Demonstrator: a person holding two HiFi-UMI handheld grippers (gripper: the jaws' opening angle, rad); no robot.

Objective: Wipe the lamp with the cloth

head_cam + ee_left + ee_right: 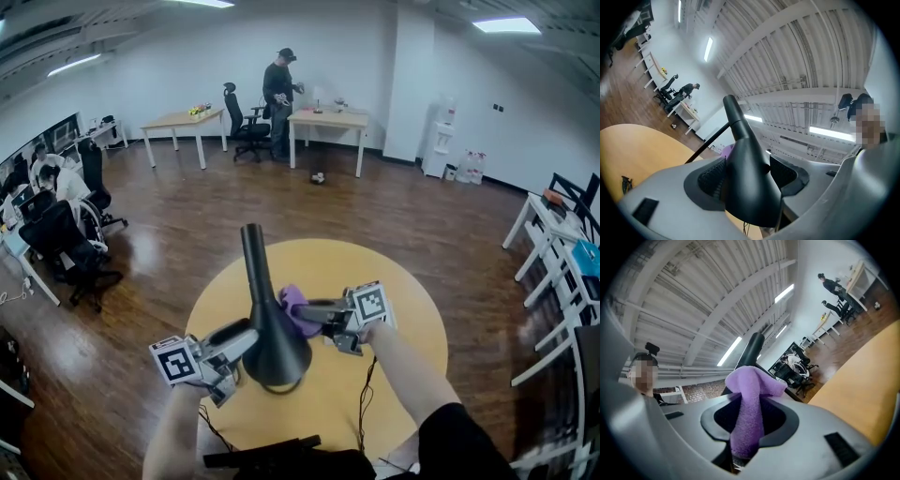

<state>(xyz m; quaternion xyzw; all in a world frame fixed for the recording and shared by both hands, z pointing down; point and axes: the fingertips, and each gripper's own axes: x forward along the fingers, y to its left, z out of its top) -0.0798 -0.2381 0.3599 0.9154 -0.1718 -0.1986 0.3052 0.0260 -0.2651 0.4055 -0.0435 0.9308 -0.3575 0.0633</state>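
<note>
A black lamp (275, 347) with a cone shade and a long neck stands on the round wooden table (398, 305). My left gripper (239, 339) reaches in from the left. Its jaws stand wide on either side of the shade (750, 178), which nearly fills the gap (745, 173); I see no firm press, so it is open. My right gripper (314, 314) comes from the right, shut on a purple cloth (293, 302). The cloth (747, 394) sticks up between its jaws (747, 416) and lies against the lamp's neck (750, 350) just above the shade.
The lamp's black cable (364, 398) trails toward the table's near edge. A dark object (262, 455) lies at that edge. A person (278, 89) stands by far desks. Office chairs (70, 248) are at the left and white racks (562, 234) at the right.
</note>
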